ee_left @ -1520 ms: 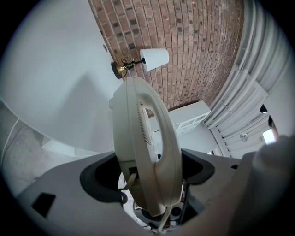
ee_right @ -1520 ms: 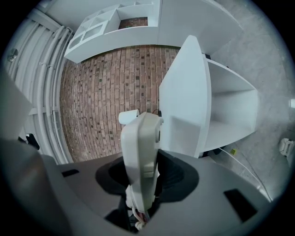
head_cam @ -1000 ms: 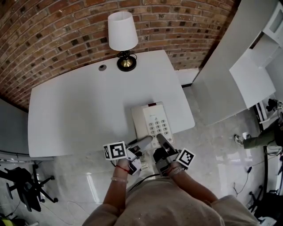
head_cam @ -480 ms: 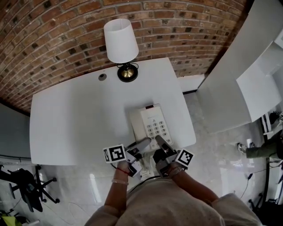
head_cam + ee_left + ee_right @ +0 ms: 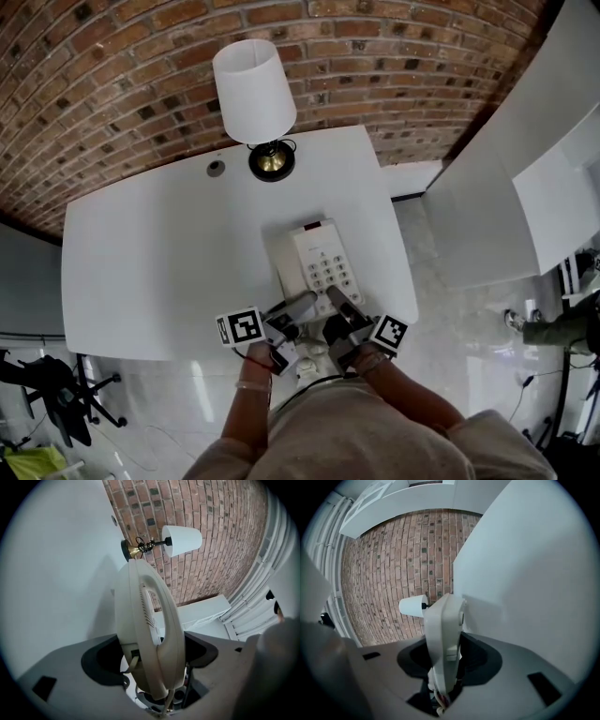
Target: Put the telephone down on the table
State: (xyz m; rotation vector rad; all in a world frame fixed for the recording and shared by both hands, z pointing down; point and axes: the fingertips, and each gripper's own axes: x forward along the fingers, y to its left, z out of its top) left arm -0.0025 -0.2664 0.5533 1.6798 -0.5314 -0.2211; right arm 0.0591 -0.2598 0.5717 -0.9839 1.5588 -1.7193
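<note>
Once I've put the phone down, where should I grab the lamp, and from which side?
Grip the lamp by its thin stem, between shade and base, coming in level from your side across the table. The shade is wide and tapered and the round base lies flat, so tongs would likely slip there; the stem is narrow and upright.

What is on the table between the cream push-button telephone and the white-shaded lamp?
Nothing. The head view shows only bare white tabletop between the cream push-button telephone and the white-shaded lamp with its brass base.
</note>
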